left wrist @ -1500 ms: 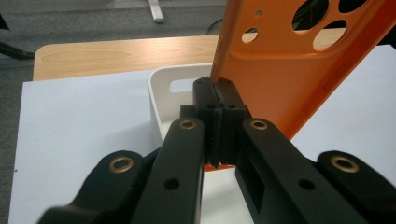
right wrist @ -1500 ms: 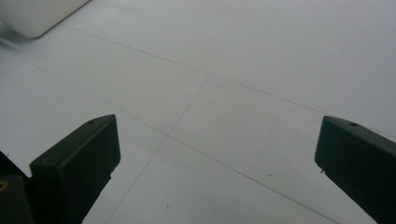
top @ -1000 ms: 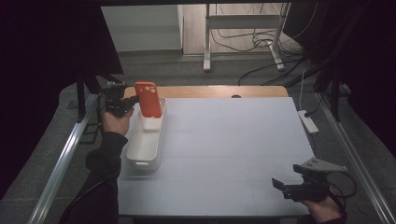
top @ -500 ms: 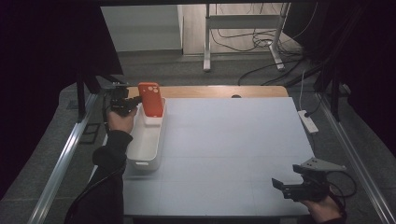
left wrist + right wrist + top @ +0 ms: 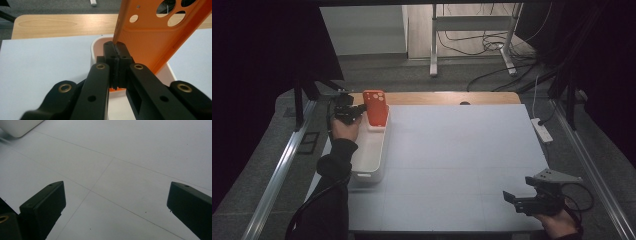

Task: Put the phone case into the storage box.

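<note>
An orange phone case (image 5: pixel 376 107) with round camera cut-outs stands upright over the far end of a long white bin (image 5: pixel 370 150) at the table's left. My left gripper (image 5: pixel 357 111) is shut on the case's edge. In the left gripper view the jaws meet on the lower left edge of the case (image 5: pixel 160 35), with the bin's rim (image 5: pixel 93 47) just below. My right gripper (image 5: pixel 508 197) rests low near the table's front right corner. It is open, and between its jaws is nothing but the bare white table surface (image 5: pixel 112 170).
The white mat (image 5: pixel 462 150) covers most of the table, with a wooden strip (image 5: pixel 437 97) along the far edge. A white power strip (image 5: pixel 542 129) lies off the right side. A corner of the bin (image 5: pixel 17 127) sits far off in the right gripper view.
My left gripper has carried the orange case a little farther along the bin toward its far end. The right gripper has stayed where it was.
</note>
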`<act>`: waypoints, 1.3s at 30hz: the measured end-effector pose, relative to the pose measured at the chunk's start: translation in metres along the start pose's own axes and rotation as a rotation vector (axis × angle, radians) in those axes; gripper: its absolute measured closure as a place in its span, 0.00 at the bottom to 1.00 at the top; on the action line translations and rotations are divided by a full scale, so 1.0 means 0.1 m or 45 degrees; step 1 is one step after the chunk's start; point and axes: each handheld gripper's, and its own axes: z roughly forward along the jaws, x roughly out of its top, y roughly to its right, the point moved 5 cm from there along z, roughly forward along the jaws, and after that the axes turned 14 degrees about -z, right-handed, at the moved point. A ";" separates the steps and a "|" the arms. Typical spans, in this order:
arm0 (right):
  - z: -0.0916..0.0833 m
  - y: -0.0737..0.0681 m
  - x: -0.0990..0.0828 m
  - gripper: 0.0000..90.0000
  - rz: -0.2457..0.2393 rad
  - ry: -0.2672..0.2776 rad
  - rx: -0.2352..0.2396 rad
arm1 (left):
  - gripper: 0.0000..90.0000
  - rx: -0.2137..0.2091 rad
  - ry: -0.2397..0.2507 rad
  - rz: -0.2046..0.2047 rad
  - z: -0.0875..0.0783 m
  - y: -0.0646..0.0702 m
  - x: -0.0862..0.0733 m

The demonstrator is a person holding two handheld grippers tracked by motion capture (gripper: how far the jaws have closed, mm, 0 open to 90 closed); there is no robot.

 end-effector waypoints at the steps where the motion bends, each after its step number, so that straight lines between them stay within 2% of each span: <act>1: 0.00 0.00 0.00 0.03 0.001 0.000 -0.001 | 0.99 0.002 -0.001 0.002 0.01 0.00 0.00; 8: 0.00 0.00 0.00 0.03 0.002 -0.001 -0.001 | 0.99 0.029 -0.019 -0.015 0.07 -0.05 -0.01; 16: 0.00 0.00 0.00 0.03 0.006 -0.002 -0.001 | 0.99 0.008 -0.050 -0.031 0.12 -0.07 -0.01; 18: 0.00 0.00 0.00 0.03 0.009 -0.003 -0.002 | 0.96 -0.004 -0.055 -0.031 0.13 -0.07 -0.01; 21: 0.00 0.00 0.00 0.03 0.011 -0.002 -0.002 | 0.89 -0.011 -0.042 0.002 0.13 -0.05 0.00; 35: 0.00 0.00 0.00 0.03 0.005 0.002 0.000 | 0.70 -0.050 -0.019 0.027 0.07 -0.01 0.02; 39: 0.00 0.00 0.00 0.03 0.002 0.002 0.003 | 0.63 -0.074 -0.031 0.040 0.06 0.00 0.01</act>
